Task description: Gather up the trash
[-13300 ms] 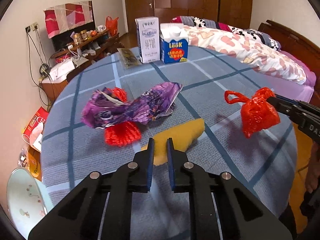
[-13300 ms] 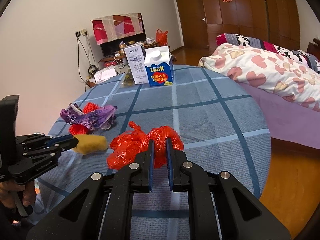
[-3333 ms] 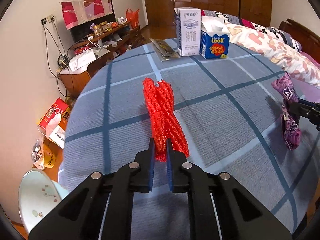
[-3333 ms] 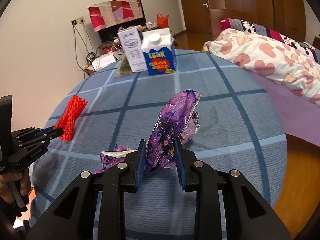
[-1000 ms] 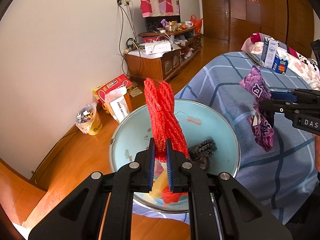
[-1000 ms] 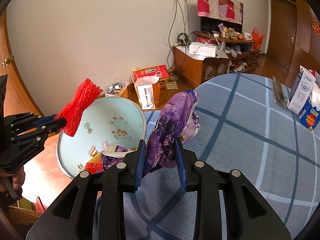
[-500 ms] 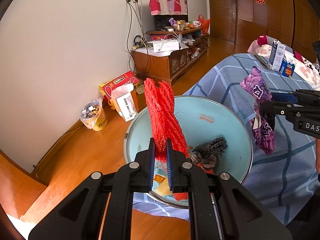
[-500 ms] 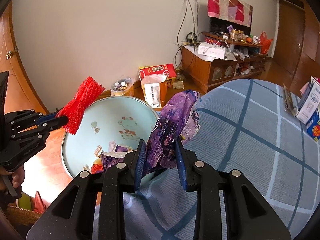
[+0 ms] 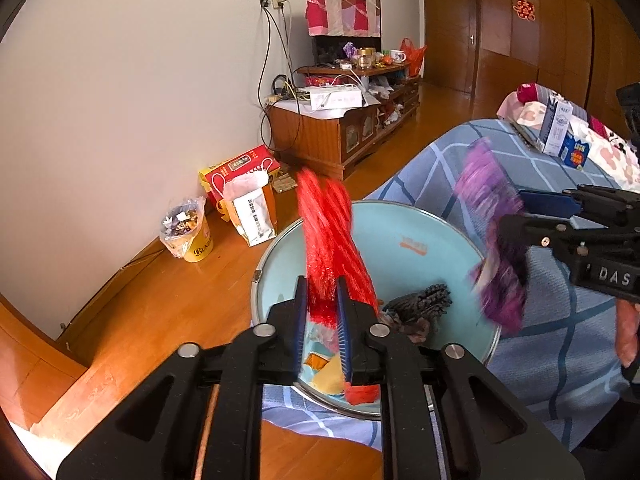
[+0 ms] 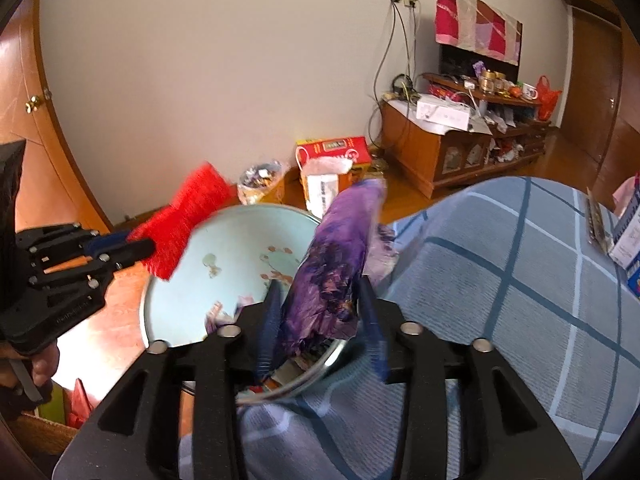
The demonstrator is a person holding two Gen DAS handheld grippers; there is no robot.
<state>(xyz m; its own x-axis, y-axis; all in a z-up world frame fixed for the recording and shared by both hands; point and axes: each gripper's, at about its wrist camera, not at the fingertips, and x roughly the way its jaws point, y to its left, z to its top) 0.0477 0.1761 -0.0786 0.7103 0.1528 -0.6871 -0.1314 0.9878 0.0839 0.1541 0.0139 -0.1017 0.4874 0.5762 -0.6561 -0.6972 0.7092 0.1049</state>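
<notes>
**Left wrist view: both grippers over the bin, lots of blur**

The left gripper [image 9: 322, 300] is opening, red foam fruit net [image 9: 328, 240] between its pads, smeared. The right gripper [image 10: 320, 312] is opening too, jaws clear of the crumpled purple foil wrapper [image 10: 332, 264] between them. Both hang above the pale blue round bin [image 9: 420, 240]; its contents are half hidden by the fingers.

A home bedroom: wooden TV cabinet [image 9: 340, 128], bed quilt [image 9: 600, 148], wardrobe doors [image 9: 532, 32].
</notes>
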